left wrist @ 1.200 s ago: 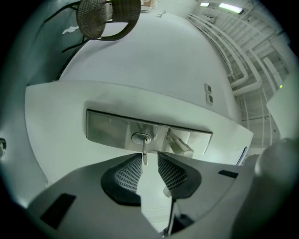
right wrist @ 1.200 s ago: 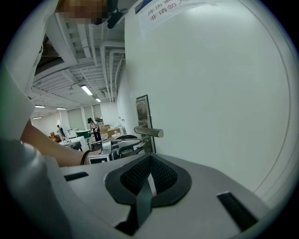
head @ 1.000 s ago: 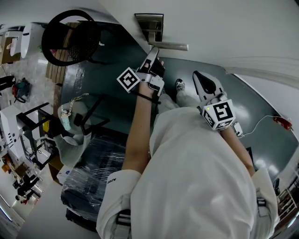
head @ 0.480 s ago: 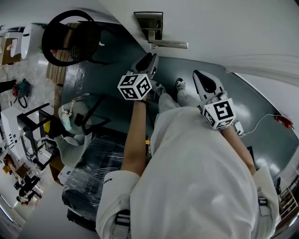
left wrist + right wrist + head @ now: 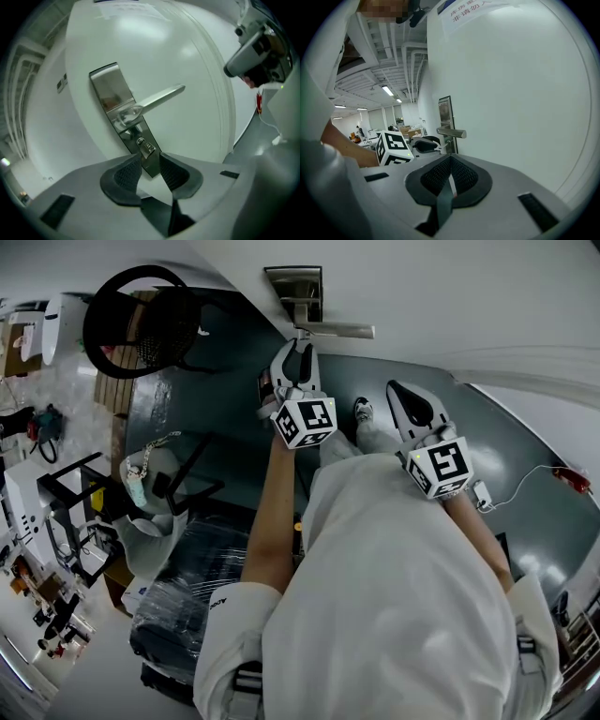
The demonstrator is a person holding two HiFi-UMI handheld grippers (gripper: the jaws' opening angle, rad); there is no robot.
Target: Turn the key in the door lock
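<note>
Head view: the left gripper (image 5: 295, 351) reaches up to the white door (image 5: 469, 296). Its tips are just on the near side of the lever handle (image 5: 337, 331), which is on the steel lock plate (image 5: 293, 282). The right gripper (image 5: 401, 397) hangs to its right, apart from the lock.

Left gripper view: the jaws stand apart. The key (image 5: 146, 148) sits in the lock under the handle, just beyond the tips and in line with the gap, with neither pad pressing on it.

Right gripper view: the jaws are closed together with nothing between them, and the handle is farther off to the left.

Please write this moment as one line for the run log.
left gripper: open, tips beside key in lock, not pressing | right gripper: shut, empty
</note>
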